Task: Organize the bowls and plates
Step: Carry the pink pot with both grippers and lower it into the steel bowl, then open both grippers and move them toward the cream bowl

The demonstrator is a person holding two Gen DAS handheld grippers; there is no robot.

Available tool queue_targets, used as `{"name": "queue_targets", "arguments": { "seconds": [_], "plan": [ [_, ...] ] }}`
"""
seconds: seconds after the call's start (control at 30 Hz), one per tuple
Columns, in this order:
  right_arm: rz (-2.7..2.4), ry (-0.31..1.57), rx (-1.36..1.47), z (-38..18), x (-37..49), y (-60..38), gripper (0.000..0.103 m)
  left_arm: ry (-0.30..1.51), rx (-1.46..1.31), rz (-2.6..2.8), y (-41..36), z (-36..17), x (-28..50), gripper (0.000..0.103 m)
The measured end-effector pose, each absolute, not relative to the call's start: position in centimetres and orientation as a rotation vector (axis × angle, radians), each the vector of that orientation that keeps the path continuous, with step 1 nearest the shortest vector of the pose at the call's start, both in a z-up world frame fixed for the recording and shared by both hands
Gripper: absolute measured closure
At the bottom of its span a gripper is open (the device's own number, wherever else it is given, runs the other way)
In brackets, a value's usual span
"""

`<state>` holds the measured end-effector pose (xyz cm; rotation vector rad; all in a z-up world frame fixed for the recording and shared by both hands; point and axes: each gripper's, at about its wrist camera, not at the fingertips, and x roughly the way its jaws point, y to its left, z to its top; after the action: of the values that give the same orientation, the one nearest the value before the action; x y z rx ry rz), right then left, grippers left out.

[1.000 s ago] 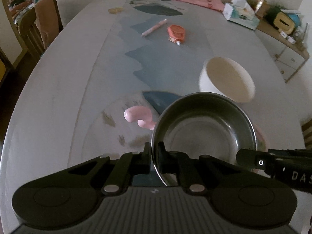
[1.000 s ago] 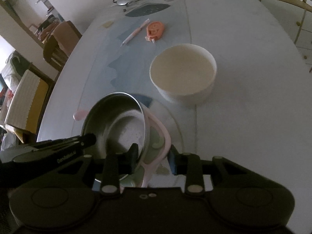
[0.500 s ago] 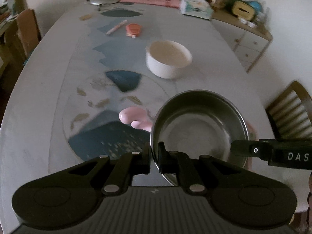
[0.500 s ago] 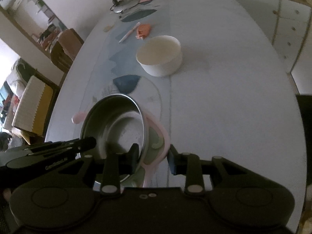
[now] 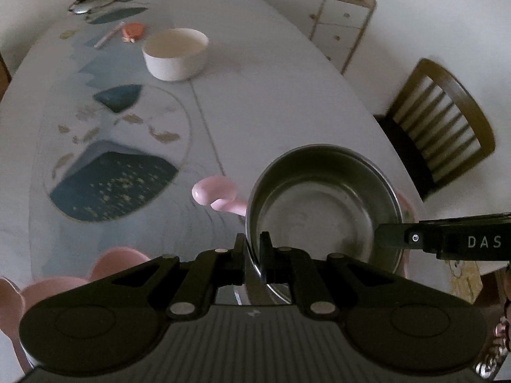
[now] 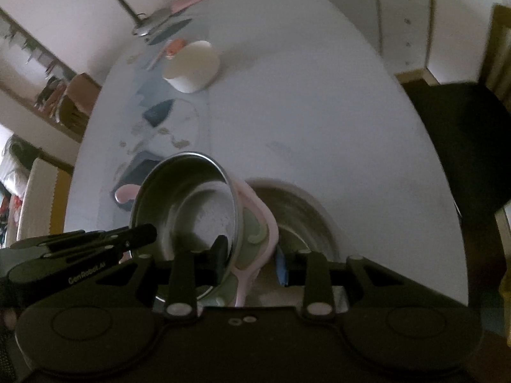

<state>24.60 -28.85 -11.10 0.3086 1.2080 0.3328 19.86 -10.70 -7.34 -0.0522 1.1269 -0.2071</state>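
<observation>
In my left wrist view, a pink plate point(image 5: 54, 290) peeks in at the lower left edge, partly behind my tool. Further in, the patterned mat point(image 5: 111, 146) lies on the grey table point(image 5: 287, 102), and near the far end a white bowl point(image 5: 175, 53) stands upright on the table, well apart from what I hold. Just beyond it lie an orange tape dispenser point(image 5: 134, 30) and a pink pen point(image 5: 108, 34).

My left gripper point(image 5: 252, 252) is closed on the near rim of the steel bowl point(image 5: 322, 210), one finger outside the wall and one inside. A pink handle point(image 5: 217, 195) sticks out from under the steel bowl on its left side. On the right, the finger of my other tool reaches in over the bowl's rim. A wooden chair point(image 5: 444, 127) stands beside the table edge.

In my right wrist view, the steel bowl point(image 6: 188, 210) is tilted and sits in a pink-rimmed tray point(image 6: 258, 233). My right gripper point(image 6: 252, 261) straddles both: the left finger lies inside the steel bowl, the right finger outside the tray, so it grips the pair together. Below them another round steel dish point(image 6: 303, 210) rests on the table. The white bowl point(image 6: 193, 65) stands far off.
</observation>
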Motion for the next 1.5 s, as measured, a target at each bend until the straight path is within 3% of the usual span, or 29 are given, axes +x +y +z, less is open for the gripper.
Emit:
{"name": "queue_targets", "arguments": {
  "seconds": [0.77, 1.03, 1.5],
  "plan": [
    [0.277, 1.295, 0.307, -14.4, 22.5, -31.6, 0.074, 1.219, -0.012, -0.277, -13.7, -10.3, 17.7, 0.096],
    [0.298, 1.277, 0.256, -13.5, 22.9, -32.0, 0.061, 1.206, -0.066, -0.318, -12.7, -9.5, 18.2, 0.092],
    [0.461, 1.116, 0.042, -5.9, 29.4, -29.6, 0.049, 1.051, -0.098, -0.28, -10.0, -4.2, 22.2, 0.087]
  ]
}}
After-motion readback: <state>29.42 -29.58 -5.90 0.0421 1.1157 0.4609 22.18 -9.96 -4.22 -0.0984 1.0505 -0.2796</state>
